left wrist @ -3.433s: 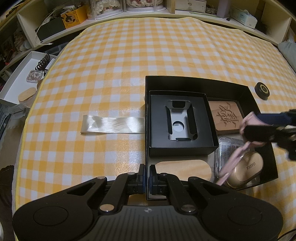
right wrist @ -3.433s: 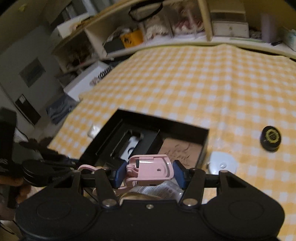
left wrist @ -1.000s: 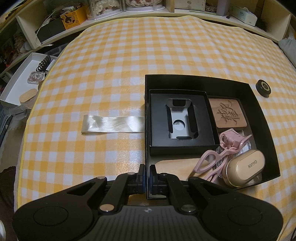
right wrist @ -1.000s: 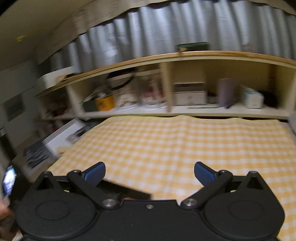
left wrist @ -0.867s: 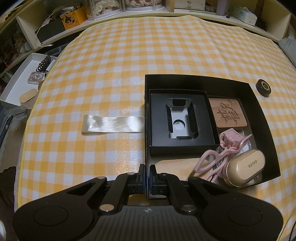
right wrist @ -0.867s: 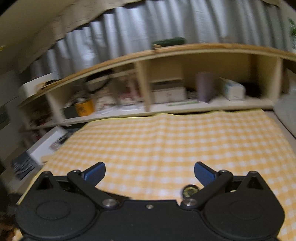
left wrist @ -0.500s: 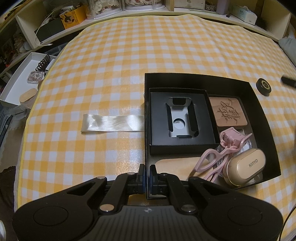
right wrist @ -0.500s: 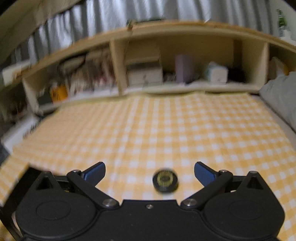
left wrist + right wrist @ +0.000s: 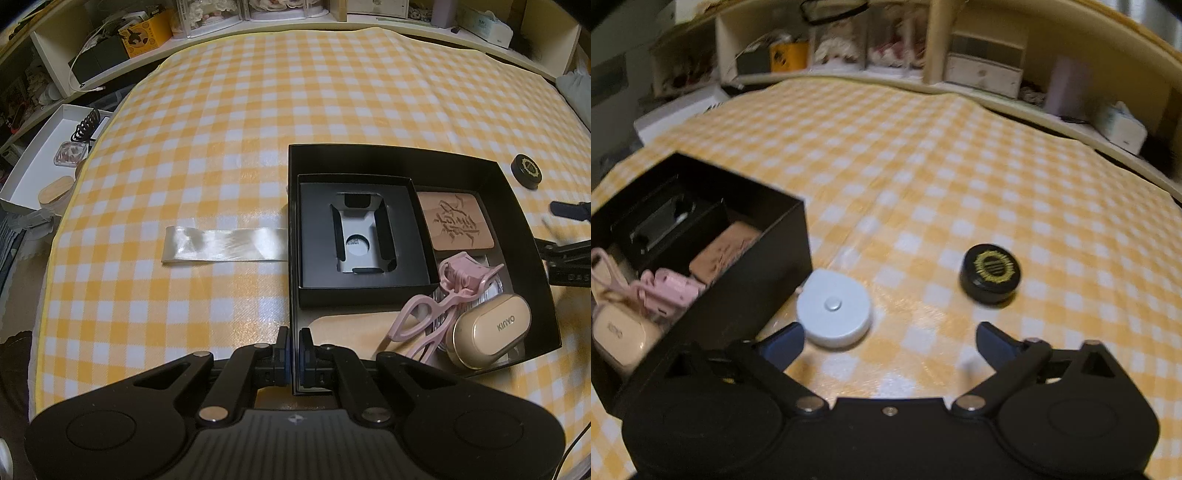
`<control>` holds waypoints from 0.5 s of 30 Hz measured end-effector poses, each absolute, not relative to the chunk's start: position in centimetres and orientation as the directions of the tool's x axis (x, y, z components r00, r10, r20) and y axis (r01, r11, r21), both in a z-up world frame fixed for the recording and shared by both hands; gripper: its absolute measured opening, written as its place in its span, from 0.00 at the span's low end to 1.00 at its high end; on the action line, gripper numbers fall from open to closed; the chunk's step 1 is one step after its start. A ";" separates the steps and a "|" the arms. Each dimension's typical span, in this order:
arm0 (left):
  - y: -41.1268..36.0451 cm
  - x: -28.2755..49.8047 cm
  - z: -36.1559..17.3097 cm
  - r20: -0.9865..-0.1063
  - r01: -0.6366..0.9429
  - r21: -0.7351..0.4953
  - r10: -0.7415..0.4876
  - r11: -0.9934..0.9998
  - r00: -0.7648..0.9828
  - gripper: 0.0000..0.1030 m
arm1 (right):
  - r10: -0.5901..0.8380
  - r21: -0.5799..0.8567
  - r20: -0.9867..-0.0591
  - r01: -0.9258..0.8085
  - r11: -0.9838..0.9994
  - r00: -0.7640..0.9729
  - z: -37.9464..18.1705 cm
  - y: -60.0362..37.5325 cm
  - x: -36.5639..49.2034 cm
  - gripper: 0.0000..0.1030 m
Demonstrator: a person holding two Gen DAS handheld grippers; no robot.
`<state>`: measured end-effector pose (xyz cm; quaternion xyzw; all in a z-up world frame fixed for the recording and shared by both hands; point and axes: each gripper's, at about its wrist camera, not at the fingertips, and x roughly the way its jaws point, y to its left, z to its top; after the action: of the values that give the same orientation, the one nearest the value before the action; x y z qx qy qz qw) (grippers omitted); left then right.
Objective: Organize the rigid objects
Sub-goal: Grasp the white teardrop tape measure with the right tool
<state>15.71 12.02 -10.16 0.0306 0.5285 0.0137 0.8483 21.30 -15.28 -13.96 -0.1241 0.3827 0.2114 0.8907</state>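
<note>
A black box on the yellow checked cloth holds a smaller black insert box, a brown embossed tile, a pink eyelash curler, a gold Kinyo earbud case and a wooden lid. My left gripper is shut on the box's near wall. My right gripper is open and empty, low over the cloth right of the box. A white round tape measure lies just ahead of its left finger. A black round tin with a gold emblem lies further ahead; it also shows in the left wrist view.
A strip of clear tape lies on the cloth left of the box. Shelves with clutter run behind the table. A white tray with small items sits off the table's left edge.
My right gripper let go of the pink eyelash curler into the box, swung away and upward, then dropped low beside the box toward the tape measure and tin. My left gripper stayed put.
</note>
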 end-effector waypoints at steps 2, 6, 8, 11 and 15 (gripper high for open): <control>12.0 15.7 -10.2 -0.896 0.009 0.067 0.056 0.998 0.441 0.04 | 0.301 -0.048 -0.739 -0.493 0.869 0.602 -14.3 -14.8 21.4 0.82; 12.0 15.7 -10.2 -0.896 0.010 0.066 0.055 0.998 0.441 0.04 | 0.332 -0.045 -0.736 -0.532 0.846 0.590 -14.6 -13.8 21.4 0.69; 12.0 15.7 -10.2 -0.896 0.009 0.065 0.054 0.998 0.441 0.04 | 0.338 -0.054 -0.730 -0.543 0.838 0.594 -14.7 -13.4 21.3 0.66; 12.0 15.7 -10.2 -0.896 0.009 0.066 0.055 0.998 0.441 0.04 | 0.346 -0.070 -0.720 -0.559 0.826 0.601 -14.9 -13.0 21.4 0.60; 12.0 15.8 -10.2 -0.896 0.008 0.065 0.055 0.998 0.441 0.04 | 0.365 -0.031 -0.721 -0.553 0.833 0.590 -14.9 -13.3 21.9 0.55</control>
<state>15.77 11.97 -10.17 0.0297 0.5287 0.0138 0.8482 21.94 -13.30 -14.91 -0.1270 0.3708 0.2599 0.8825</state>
